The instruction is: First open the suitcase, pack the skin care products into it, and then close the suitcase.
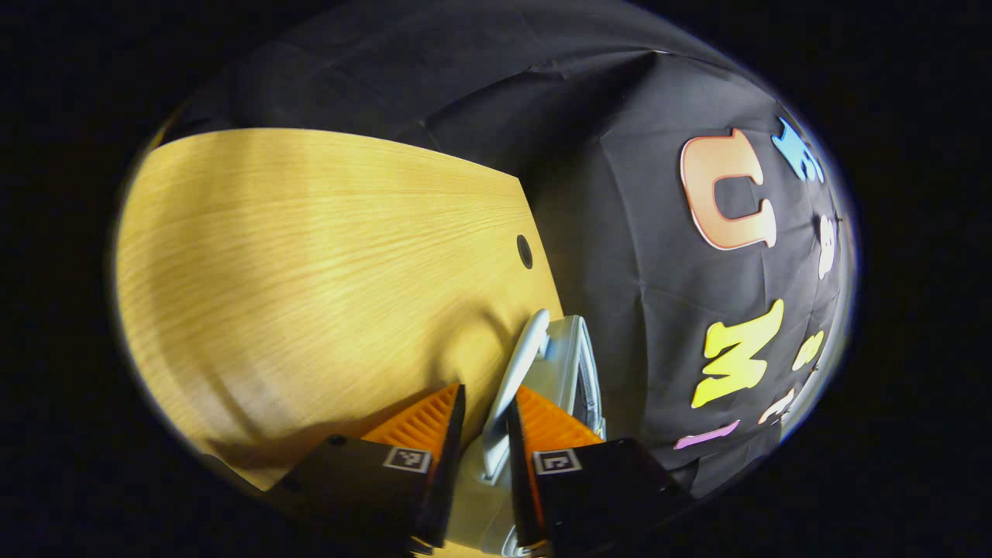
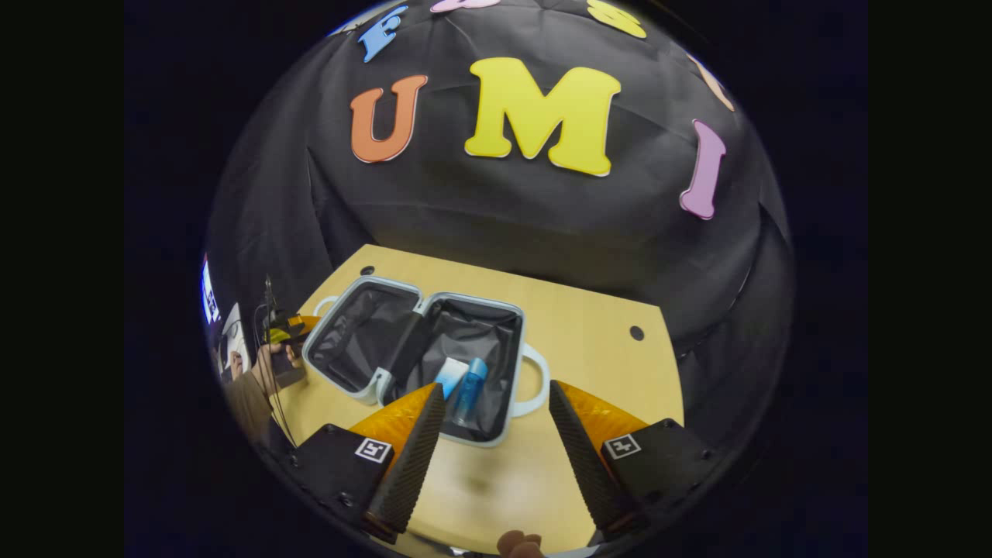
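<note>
Gripping the suitcase (image 2: 418,353) handle (image 1: 511,384) with our left gripper (image 1: 486,422).

We are seeing the case lying open on the tabletop (image 2: 589,325), a blue bottle (image 2: 469,391) and pale tube (image 2: 450,377) resting in its right half, while our right gripper (image 2: 496,418) is hovering spread wide, holding nothing.

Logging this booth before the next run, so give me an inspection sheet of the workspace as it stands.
Surface: wooden table, two round holes.
Job's things: suitcase lies open; a blue bottle and a pale blue-white tube lie in its right half.
Clutter: nothing seen.
Grippers: left gripper, jaws closed on the suitcase handle; right gripper, jaws open, empty, above the table.
Cables: thin cables at the person's hand.
Surroundings: black cloth wall.
</note>
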`<state>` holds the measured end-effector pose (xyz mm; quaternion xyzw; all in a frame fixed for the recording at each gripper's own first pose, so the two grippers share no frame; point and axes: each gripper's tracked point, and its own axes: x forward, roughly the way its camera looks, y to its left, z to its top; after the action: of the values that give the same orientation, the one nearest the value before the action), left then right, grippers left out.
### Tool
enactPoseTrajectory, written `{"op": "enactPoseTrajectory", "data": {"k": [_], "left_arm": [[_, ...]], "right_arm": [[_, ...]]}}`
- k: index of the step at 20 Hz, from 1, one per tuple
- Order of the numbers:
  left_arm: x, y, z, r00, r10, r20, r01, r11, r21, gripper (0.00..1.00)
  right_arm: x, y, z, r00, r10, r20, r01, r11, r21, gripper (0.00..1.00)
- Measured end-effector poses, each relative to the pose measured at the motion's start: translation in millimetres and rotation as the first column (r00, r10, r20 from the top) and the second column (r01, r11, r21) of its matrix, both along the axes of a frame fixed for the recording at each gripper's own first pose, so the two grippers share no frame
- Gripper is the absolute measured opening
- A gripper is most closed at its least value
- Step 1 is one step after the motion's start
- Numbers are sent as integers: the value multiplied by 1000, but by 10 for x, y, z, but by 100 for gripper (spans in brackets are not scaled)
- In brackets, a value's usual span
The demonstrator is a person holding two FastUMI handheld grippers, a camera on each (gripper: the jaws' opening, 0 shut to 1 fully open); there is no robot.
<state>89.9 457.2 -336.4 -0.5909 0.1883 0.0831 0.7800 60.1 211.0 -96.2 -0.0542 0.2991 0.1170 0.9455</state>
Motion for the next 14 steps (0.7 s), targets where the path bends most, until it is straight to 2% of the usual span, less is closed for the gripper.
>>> {"op": "enactPoseTrajectory", "data": {"k": [1,5,7,9,14], "left_arm": [[-20,6,14,1000,-7,-2,7,1000,20,15],[12,0,149,997,-61,-48,68,982,178,5],[41,38,372,997,-49,-56,63,961,269,4],[103,27,737,998,-40,-39,52,922,384,3],[218,-323,1829,997,-73,30,38,777,629,3]], "right_arm": [[-39,-78,33,1000,-17,7,17,1000,11,81],[-100,-413,92,994,-108,17,106,992,74,81],[-113,-512,87,993,-119,18,117,989,87,81],[-129,-554,124,993,-115,23,111,987,114,81],[-139,-689,163,996,-86,40,78,981,176,81]]}}
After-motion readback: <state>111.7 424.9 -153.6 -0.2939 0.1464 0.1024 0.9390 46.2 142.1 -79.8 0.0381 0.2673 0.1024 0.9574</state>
